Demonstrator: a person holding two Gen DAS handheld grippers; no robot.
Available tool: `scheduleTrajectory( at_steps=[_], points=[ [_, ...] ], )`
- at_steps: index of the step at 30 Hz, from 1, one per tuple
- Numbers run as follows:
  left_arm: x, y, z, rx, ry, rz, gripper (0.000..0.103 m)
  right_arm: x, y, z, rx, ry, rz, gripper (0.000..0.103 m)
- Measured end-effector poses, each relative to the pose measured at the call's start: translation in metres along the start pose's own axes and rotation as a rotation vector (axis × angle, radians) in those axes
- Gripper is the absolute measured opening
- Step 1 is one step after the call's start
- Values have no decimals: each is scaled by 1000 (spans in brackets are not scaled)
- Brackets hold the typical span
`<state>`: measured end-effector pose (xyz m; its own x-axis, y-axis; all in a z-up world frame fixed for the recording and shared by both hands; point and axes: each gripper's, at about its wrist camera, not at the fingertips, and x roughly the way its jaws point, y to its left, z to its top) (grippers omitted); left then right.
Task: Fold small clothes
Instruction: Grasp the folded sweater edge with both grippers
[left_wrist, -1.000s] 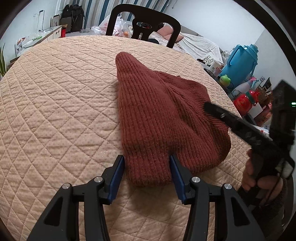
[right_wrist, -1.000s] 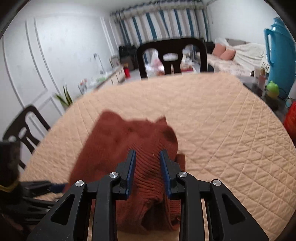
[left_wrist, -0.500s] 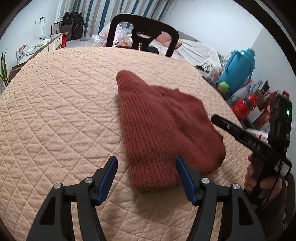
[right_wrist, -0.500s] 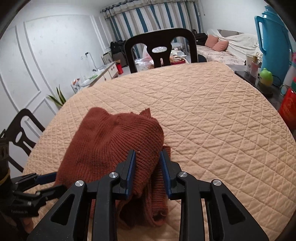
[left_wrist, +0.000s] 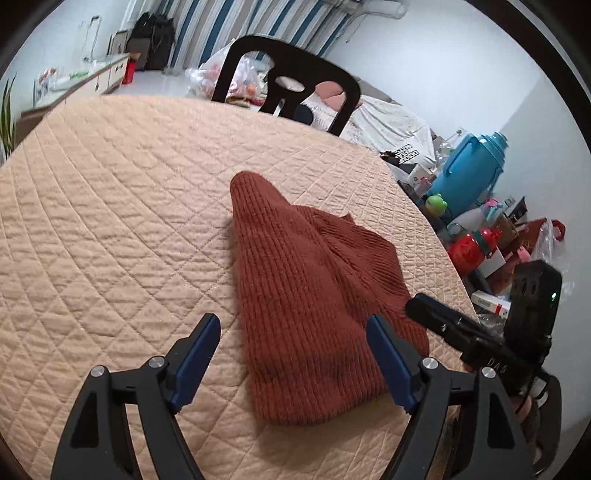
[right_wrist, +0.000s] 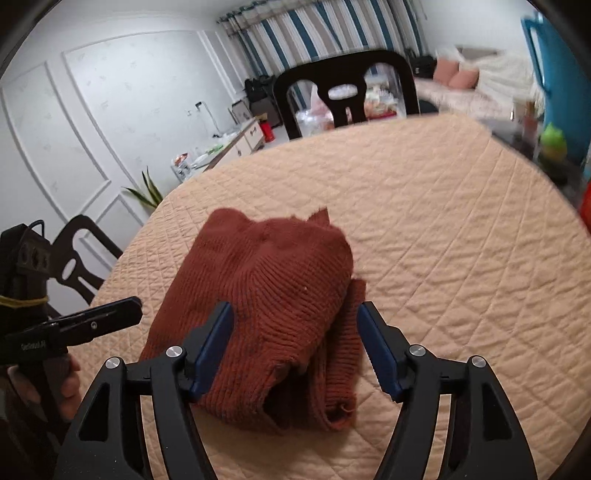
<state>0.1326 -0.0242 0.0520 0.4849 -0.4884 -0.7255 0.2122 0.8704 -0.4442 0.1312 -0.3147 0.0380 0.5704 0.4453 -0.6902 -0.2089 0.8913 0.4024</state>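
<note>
Rust-brown ribbed knit garment (left_wrist: 314, 302) lies folded at lower centre of the left wrist frame, on the quilted peach table cover (left_wrist: 110, 229); a loose edge sticks out at its lower right in the right wrist view. Both grippers just let go. Left gripper (left_wrist: 291, 362) jaws have been opening and now stand wide, pads clear of the knit. Right gripper (right_wrist: 295, 347) jaws sprang apart from a pinch a second ago; fabric sits between them, unpressed. Fold looks set down; probably done or needs tidying. Black chair (left_wrist: 288, 81) upper centre, blue thermos jug (left_wrist: 469, 166) right.
</note>
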Motion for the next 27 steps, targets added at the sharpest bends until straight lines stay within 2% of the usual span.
scheduleTrajectory(
  at_steps=[5, 12, 18, 25, 27],
  points=[
    [16, 0, 5, -16, 25, -25, 83, 16, -16, -3, 70, 42, 25, 70],
    [35, 3, 10, -50, 56, -40, 83, 27, -36, 2, 180, 79, 128, 72],
    [45, 5, 12, -74, 78, -70, 83, 30, -36, 5, 190, 93, 159, 72],
    [53, 15, 12, -147, 93, -132, 83, 28, -36, 4, 184, 94, 170, 72],
    [53, 16, 12, -159, 94, -144, 82, 28, -36, 4, 175, 96, 155, 69]
  ],
)
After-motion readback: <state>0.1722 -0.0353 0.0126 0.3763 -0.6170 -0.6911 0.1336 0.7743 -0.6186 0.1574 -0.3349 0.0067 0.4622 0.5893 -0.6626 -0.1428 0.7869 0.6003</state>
